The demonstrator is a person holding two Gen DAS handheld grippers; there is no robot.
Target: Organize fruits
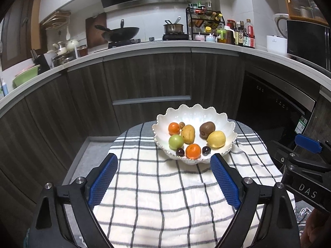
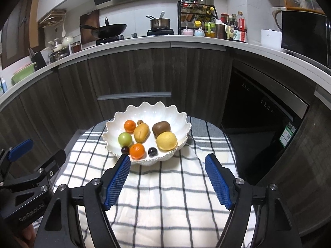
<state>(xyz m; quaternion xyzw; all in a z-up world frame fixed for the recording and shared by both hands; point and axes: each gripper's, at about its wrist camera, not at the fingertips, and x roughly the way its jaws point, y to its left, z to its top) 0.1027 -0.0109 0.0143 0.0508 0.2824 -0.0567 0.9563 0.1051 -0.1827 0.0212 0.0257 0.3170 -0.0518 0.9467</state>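
A white scalloped bowl (image 1: 192,113) (image 2: 153,109) stands on a checked cloth (image 1: 161,186) (image 2: 165,196). In it lie a lemon (image 1: 216,138) (image 2: 166,140), a kiwi (image 1: 207,129) (image 2: 161,127), a yellow mango (image 1: 188,134) (image 2: 141,132), a green fruit (image 1: 176,141) (image 2: 125,139), two oranges (image 1: 193,151) (image 2: 137,150), two dark grapes (image 1: 206,150) (image 2: 152,151) and a small brown fruit (image 1: 181,125). My left gripper (image 1: 163,161) is open and empty just before the bowl. My right gripper (image 2: 167,161) is open and empty, its left fingertip at the bowl's near rim.
The cloth covers a small round table in front of dark wood kitchen cabinets (image 1: 144,78). A black oven (image 2: 264,113) stands at the right. The counter above holds a wok (image 1: 122,32), a pot, bottles and appliances. The right gripper shows at the right of the left wrist view (image 1: 306,157).
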